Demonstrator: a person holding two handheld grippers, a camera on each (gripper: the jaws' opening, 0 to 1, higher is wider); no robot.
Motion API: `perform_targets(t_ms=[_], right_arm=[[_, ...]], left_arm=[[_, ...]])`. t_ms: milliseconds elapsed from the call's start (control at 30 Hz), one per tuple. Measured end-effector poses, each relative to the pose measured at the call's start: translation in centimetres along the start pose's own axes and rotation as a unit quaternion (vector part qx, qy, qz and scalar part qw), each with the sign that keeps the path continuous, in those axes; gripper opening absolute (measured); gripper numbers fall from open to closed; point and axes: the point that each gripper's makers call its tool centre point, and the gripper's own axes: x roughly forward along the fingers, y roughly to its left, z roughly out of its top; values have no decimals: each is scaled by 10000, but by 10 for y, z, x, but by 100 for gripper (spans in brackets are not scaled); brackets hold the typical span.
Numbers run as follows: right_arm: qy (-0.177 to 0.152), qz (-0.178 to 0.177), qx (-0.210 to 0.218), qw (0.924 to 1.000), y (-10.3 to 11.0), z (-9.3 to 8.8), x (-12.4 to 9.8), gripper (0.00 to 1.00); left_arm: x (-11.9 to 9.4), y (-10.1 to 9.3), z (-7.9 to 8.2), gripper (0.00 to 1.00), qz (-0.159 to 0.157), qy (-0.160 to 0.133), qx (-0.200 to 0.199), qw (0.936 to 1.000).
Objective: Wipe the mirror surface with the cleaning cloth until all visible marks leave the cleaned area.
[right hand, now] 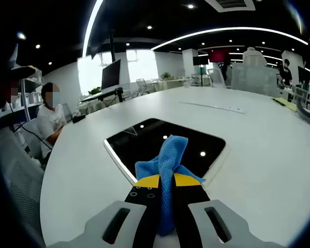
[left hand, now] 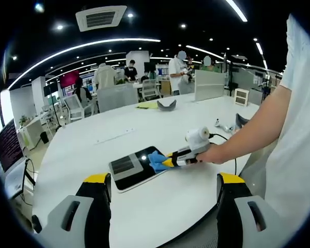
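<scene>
The mirror [right hand: 165,147] lay flat at the centre of the right gripper view, dark and reflecting ceiling lights, on the white table [right hand: 258,155]. The blue cleaning cloth [right hand: 168,160] was clenched between the right tool's [right hand: 165,182] yellow-tipped jaws, its bunched end resting on the mirror's near edge. In the left gripper view, the mirror [left hand: 137,166] sat lower centre with the cloth [left hand: 156,160] upon it. The left tool [left hand: 163,181] stood released, jaws wide apart above the table.
</scene>
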Motion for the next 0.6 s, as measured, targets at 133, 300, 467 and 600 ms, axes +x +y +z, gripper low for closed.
perform_targets(t_ms=[133,300,467,600], right_arm=[[-46,-86,20,10000,-1,0,-1,3],[-81,-156,64,9998,-4,-2,-3,3],[-96,-257,78,9996,-3,-2,-5,3],[-163,-398,190,9989,-4,-3,-6,3]], left_arm=[[2,-1,1,84,-54,45,69,10000],[7,2,3,84,-122,63,119,9998],[12,1,4,84,-214,90,173,9996],[13,0,5,84,-249,68,196,9995]])
